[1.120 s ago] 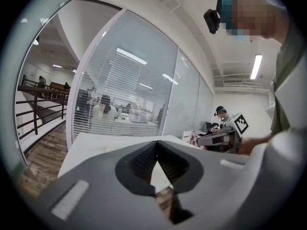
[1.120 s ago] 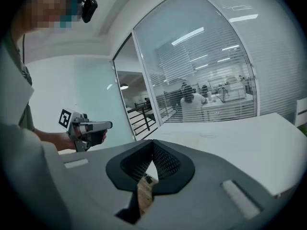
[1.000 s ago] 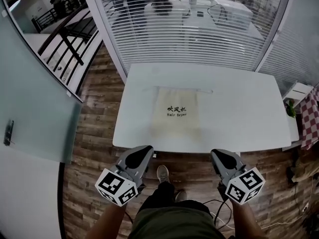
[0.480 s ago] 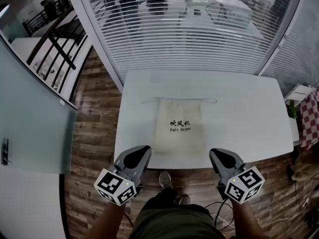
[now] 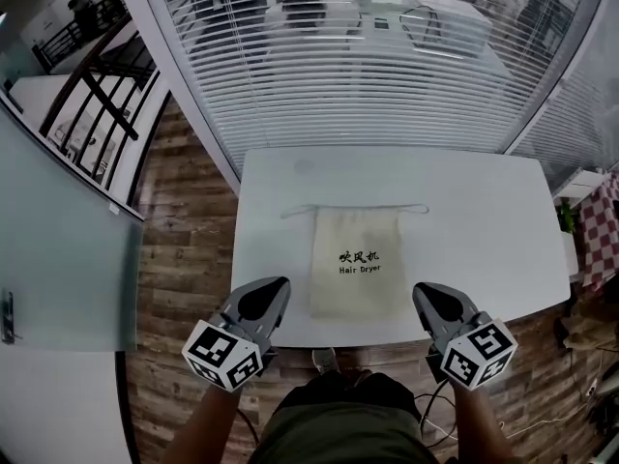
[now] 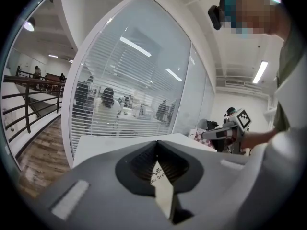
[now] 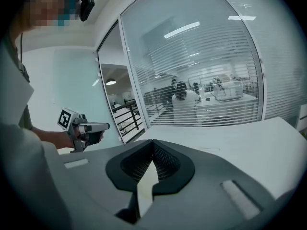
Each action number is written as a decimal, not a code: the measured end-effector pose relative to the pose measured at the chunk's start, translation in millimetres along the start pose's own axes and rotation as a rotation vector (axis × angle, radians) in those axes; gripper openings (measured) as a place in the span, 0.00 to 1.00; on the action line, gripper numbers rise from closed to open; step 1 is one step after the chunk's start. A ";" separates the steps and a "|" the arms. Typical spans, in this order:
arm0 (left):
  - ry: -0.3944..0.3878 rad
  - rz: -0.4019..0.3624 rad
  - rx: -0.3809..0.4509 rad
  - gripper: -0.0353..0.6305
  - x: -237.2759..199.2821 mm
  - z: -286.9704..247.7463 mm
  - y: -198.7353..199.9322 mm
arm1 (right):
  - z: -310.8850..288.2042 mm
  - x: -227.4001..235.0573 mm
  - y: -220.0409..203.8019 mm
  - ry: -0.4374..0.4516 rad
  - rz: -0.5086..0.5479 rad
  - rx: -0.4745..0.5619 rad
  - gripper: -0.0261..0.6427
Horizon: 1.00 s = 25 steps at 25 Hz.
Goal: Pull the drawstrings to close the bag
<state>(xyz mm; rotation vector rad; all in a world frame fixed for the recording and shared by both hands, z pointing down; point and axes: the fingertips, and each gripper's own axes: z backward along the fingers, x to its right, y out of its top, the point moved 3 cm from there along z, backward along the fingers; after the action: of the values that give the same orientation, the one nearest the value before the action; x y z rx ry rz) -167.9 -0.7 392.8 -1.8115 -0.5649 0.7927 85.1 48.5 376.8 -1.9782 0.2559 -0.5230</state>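
Left tongs, right tongs closed, flat cream cloth bag

Head view moves in on the table: its near edge sits lower in frame than 1 s ago and now reaches the gripper tips. The bag rides down-frame with it and now lies level between the two grippers. The left gripper and right gripper now overlap the table's near edge; earlier both were over the floor. The shoe now sits lower, mostly covered. More blinds show up top.
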 end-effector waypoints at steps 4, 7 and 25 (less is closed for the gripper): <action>0.003 0.002 -0.014 0.06 -12.0 -6.8 0.3 | -11.3 7.1 0.5 -0.009 -0.004 -0.005 0.06; 0.007 0.000 -0.024 0.06 -18.2 -10.0 -1.7 | -16.6 12.5 0.5 -0.018 -0.004 -0.011 0.06; 0.156 0.038 -0.181 0.06 -80.9 -109.5 -32.2 | -88.6 151.6 -10.2 -0.029 -0.002 -0.128 0.06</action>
<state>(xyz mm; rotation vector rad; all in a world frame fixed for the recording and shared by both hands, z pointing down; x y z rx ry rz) -141.6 -113.8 470.8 -2.0351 -0.5145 0.6352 177.1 -78.2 457.1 -2.1083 0.2750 -0.4894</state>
